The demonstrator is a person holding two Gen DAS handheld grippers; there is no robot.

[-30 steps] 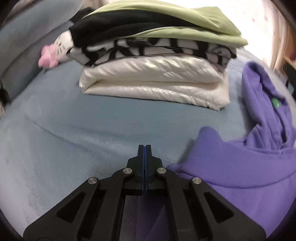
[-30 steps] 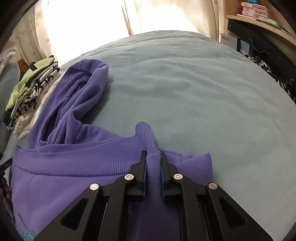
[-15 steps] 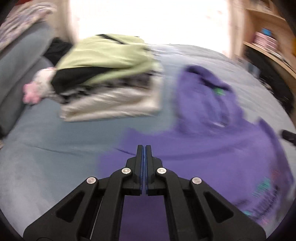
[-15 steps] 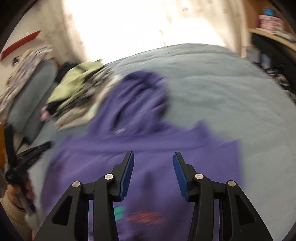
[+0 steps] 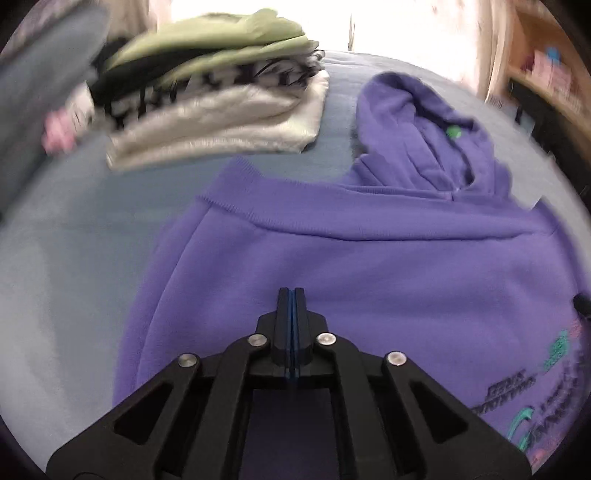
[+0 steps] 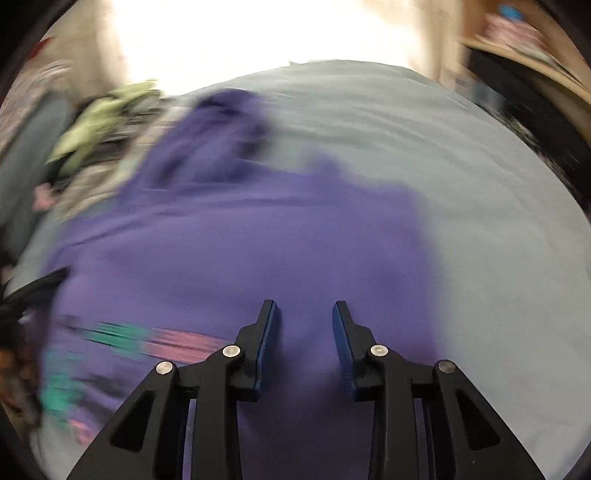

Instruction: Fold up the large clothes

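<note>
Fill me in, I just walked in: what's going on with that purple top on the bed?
A person with a handheld gripper in each hand is folding a purple hoodie spread on the blue-grey bed cover. The left gripper has its jaws shut, with nothing visibly between them; the right gripper hangs open over the hoodie. A stack of folded clothes sits beside the hood.

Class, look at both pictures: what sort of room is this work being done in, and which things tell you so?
Most likely a bedroom. A purple hoodie lies on a wide blue-grey bed cover, beside a stack of folded clothes, with bright curtains and wooden shelves behind.
</note>
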